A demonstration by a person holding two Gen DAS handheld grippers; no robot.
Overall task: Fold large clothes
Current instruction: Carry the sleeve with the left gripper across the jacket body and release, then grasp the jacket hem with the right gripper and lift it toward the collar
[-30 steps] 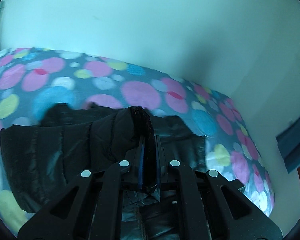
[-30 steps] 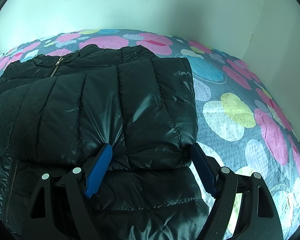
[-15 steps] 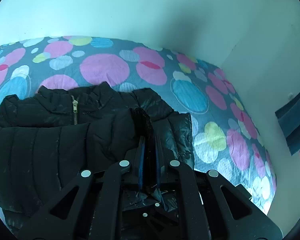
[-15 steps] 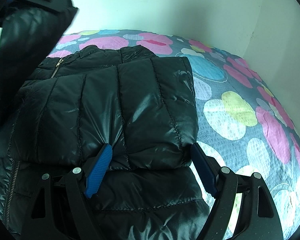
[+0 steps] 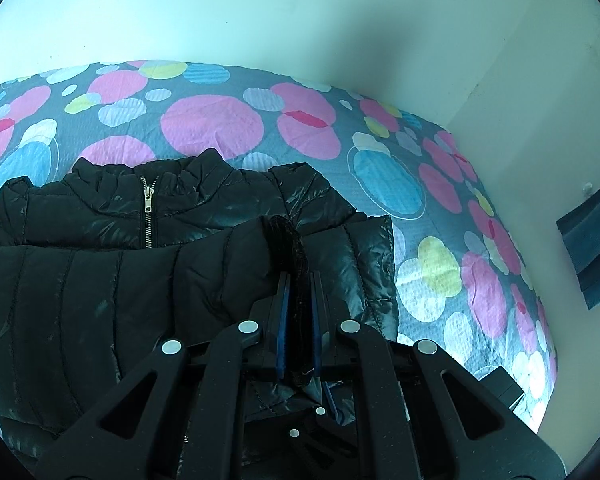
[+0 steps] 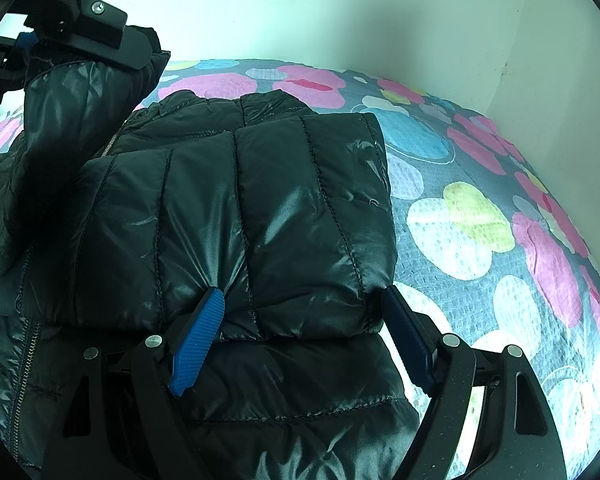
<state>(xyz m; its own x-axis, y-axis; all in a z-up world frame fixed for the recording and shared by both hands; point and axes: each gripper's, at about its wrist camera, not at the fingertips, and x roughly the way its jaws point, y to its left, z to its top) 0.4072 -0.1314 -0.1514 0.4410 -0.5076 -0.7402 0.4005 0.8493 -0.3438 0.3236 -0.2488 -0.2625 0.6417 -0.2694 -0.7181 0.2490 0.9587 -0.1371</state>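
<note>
A black quilted puffer jacket [image 5: 100,288] lies zipped, collar far, on the dotted bed cover [image 5: 212,124]. My left gripper [image 5: 299,280] is shut on the dark knitted cuff [image 5: 286,240] of one sleeve and holds it above the jacket's right side. In the right wrist view that sleeve [image 6: 72,104] hangs from the left gripper at the upper left. My right gripper [image 6: 304,300] is open, its blue pads on either side of the other sleeve [image 6: 284,216], which lies folded across the jacket's chest. The jacket's lower body [image 6: 300,408] runs under the right gripper.
The bed cover [image 6: 480,220] is grey with pink, blue and yellow circles and extends bare to the right of the jacket. A pale wall [image 5: 300,12] stands behind the bed, with a corner [image 6: 504,68] at the right. A dark blue edge [image 5: 592,240] shows at far right.
My left gripper has carried the sleeve cuff rightward over the jacket toward the right gripper; the collar and zip have come into its view. The right gripper has stayed open and still.
</note>
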